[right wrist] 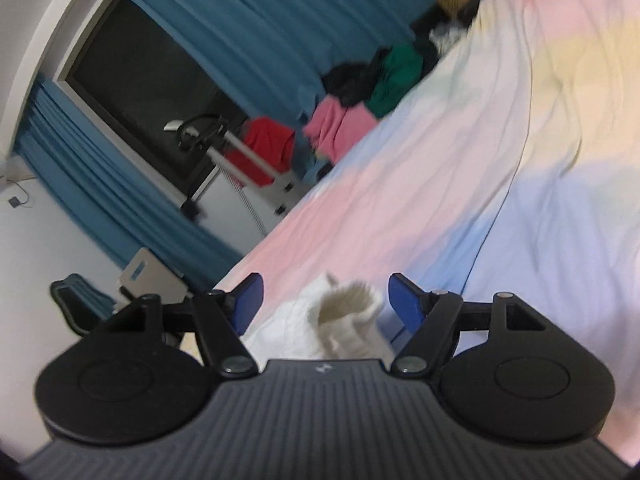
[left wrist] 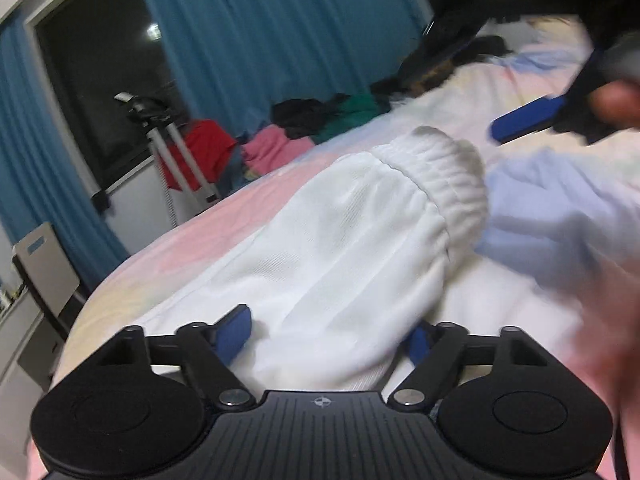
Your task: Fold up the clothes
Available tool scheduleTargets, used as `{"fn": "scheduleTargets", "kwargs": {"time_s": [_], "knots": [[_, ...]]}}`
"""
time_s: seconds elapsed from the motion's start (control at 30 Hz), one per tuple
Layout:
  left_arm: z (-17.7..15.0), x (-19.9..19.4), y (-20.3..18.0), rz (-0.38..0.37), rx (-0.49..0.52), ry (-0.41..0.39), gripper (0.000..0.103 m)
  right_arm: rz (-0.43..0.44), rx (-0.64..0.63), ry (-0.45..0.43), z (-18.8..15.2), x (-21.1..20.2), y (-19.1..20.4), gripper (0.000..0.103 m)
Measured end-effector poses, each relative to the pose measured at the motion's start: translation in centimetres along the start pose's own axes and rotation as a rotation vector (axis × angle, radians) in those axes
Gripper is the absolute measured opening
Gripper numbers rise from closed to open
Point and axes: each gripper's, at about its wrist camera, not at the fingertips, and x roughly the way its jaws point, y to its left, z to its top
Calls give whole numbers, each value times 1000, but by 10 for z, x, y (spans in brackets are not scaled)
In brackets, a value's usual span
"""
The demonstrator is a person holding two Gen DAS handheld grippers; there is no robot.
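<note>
Pastel bedsheet (right wrist: 460, 160), teal curtains (left wrist: 260, 32), dark window (left wrist: 104, 80), both tongs released over white garment (left wrist: 340, 240)

White garment (left wrist: 340, 248) with ribbed elastic cuff (left wrist: 440, 168), lying rumpled on pastel bedsheet (right wrist: 460, 140)

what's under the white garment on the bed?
The white garment lies on a pastel striped bedsheet, pink and yellow showing beside it. A light blue patch borders its ribbed cuff. Directly beneath is covered.
</note>
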Motion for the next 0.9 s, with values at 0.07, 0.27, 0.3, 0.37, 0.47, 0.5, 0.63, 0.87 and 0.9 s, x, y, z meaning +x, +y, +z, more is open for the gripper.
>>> {"fn": "scheduleTargets", "kwargs": {"time_s": [0.07,0.27,0.3,0.37,0.47,0.5,0.63,0.87,0.9], "knots": [[-24,-24,17,0,52,-7,82,1,24,51,-6,6,0,72],[-73,-47,72,141,7,38,84,-33,84,188,-32,20,1,85],[-79,-42,84,158,-50,55,82,-37,102,207,-36,25,-2,85],[-88,-35,105,173,-163,72,76,-43,138,245,-44,33,-6,85],[-93,-30,122,214,-232,61,70,-83,93,233,-47,43,2,77],[-92,-35,127,221,-229,30,66,-84,38,210,-48,43,10,61],[-94,-47,138,221,-204,-68,25,-35,-62,117,-48,32,31,45],[-107,-80,123,44,-102,-70,19,-45,-132,11,-37,5,41,44],[-111,-81,118,14,-93,-31,19,-76,-130,33,-39,8,38,44]]}}
